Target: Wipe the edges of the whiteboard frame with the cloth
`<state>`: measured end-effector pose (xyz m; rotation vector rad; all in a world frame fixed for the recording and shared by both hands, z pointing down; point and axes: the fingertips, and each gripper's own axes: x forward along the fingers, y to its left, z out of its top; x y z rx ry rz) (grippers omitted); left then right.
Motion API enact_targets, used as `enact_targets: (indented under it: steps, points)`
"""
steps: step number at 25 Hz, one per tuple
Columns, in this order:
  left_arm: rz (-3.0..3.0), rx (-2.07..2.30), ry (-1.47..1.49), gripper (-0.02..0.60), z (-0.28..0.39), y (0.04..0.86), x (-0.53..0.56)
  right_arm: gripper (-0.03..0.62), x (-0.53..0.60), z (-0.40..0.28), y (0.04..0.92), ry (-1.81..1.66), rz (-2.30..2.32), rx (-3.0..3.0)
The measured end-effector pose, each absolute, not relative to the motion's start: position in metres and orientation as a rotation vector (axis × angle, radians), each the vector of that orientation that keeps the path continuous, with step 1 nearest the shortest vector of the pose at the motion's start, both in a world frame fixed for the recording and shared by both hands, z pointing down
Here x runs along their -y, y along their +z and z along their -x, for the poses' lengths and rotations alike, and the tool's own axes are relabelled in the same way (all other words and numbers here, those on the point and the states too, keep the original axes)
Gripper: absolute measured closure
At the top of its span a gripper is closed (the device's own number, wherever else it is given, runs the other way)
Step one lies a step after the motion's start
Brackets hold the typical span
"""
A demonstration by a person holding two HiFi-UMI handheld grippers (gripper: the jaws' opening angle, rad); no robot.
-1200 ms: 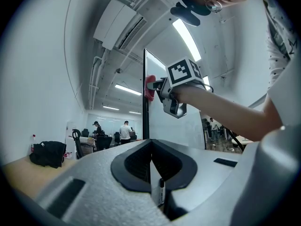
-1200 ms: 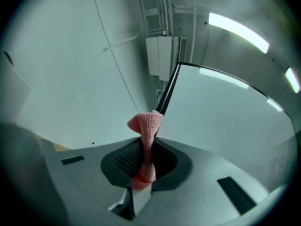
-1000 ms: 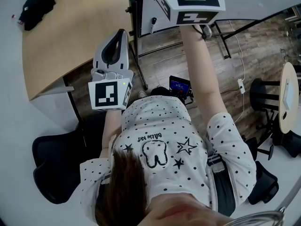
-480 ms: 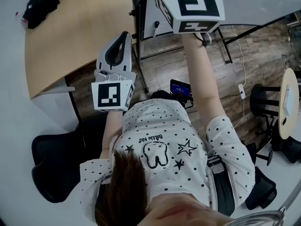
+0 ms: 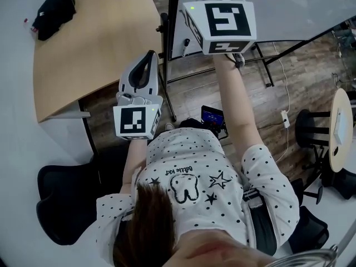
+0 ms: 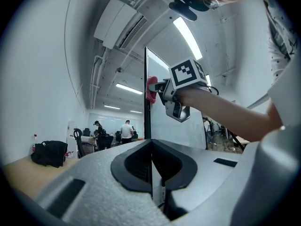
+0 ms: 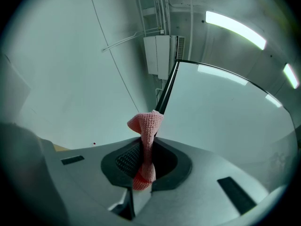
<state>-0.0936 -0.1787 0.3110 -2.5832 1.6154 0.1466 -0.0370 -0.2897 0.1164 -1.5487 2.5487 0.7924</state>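
Right claw [image 7: 143, 163]: raised high on an outstretched arm, clamped on a pink cloth [image 7: 146, 126] that stands up from between the jaws in a twisted fold.
Cloth: its free tip meets the dark upright edge of the whiteboard frame [image 7: 167, 91], a little below the frame's top corner.
Whiteboard [image 7: 225, 126]: a pale, glossy panel catching the ceiling lights; it stands on a black stand over a wood-plank floor [image 5: 194, 88].
Left claw [image 6: 151, 166]: held lower than the right, jaws together with nothing between them, aimed at the same upright frame edge.
Person: seen from above in a polka-dot shirt [image 5: 194, 171], both arms forward, the right one stretched up toward the board.
Table [image 5: 94, 43]: a light wooden top to the left of the board, with a black bag [image 5: 53, 10] lying at its far corner.
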Motion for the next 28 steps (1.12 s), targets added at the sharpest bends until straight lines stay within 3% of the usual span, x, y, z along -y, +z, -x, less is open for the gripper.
enact_targets:
  steps: [28]
  points:
    - [2.581, -1.626, 0.136, 0.566, 0.094, 0.314, 0.175, 0.566, 0.289, 0.037, 0.14, 0.756, 1.538, -2.567]
